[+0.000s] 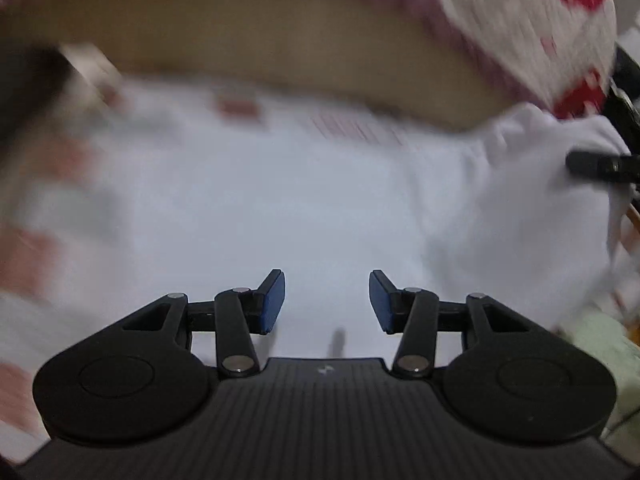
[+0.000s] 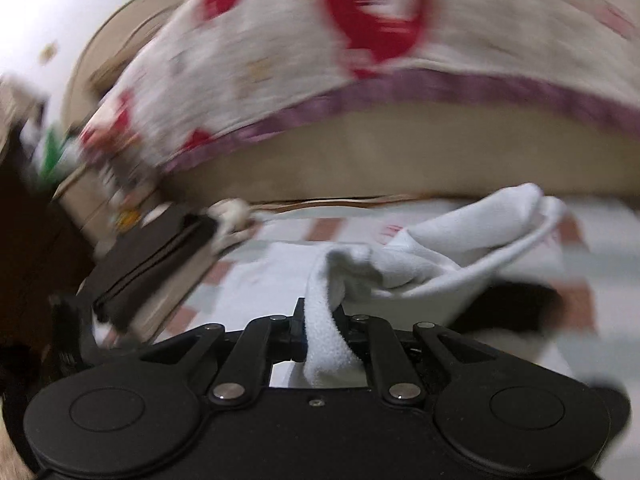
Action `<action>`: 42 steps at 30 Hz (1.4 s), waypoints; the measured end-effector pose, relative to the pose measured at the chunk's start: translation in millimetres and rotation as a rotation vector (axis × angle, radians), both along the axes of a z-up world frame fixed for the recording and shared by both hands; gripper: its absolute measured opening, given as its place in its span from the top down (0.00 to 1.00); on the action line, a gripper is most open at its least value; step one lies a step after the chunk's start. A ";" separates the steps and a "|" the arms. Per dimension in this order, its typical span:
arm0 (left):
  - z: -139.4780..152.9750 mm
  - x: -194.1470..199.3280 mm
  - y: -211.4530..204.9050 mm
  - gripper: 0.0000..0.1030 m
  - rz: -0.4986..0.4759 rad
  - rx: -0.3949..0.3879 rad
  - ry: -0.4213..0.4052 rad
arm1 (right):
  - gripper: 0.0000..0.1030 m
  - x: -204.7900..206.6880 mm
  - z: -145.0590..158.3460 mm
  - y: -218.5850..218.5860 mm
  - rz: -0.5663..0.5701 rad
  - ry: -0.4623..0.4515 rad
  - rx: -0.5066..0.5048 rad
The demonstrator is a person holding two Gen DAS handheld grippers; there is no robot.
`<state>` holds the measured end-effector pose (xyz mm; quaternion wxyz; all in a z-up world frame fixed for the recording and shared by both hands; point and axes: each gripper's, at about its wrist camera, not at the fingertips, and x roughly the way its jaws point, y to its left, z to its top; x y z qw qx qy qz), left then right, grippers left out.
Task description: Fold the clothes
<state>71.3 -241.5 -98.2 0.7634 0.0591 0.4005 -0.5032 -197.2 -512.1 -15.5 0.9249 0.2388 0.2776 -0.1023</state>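
Observation:
A white garment (image 1: 280, 200) lies spread over the bed, blurred by motion. My left gripper (image 1: 327, 300) is open and empty just above its near part, blue pads (image 1: 274, 304) apart. My right gripper (image 2: 320, 328) is shut on a ribbed edge of the white garment (image 2: 324, 344), which rises in a crumpled fold (image 2: 460, 240) ahead of it. In the left wrist view the right gripper's black finger (image 1: 600, 166) shows at the far right, at the bunched cloth (image 1: 540, 168).
A white blanket with red shapes and a purple border (image 2: 320, 60) hangs over a tan headboard (image 2: 400, 152). A dark flat case (image 2: 152, 256) lies on the left of the checked bedsheet (image 2: 320, 228). A pale green cloth (image 1: 600, 344) lies at right.

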 end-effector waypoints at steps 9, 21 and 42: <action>-69.8 102.6 53.3 0.59 0.234 -0.217 0.503 | 0.89 185.3 -46.3 74.5 0.293 0.226 -0.018; -75.7 113.4 41.0 0.54 0.208 -0.225 0.574 | 0.45 136.6 -86.2 76.1 0.420 0.138 0.061; -32.9 22.4 2.6 0.15 0.036 0.001 0.172 | 0.40 55.9 -126.2 139.4 0.326 0.326 -0.489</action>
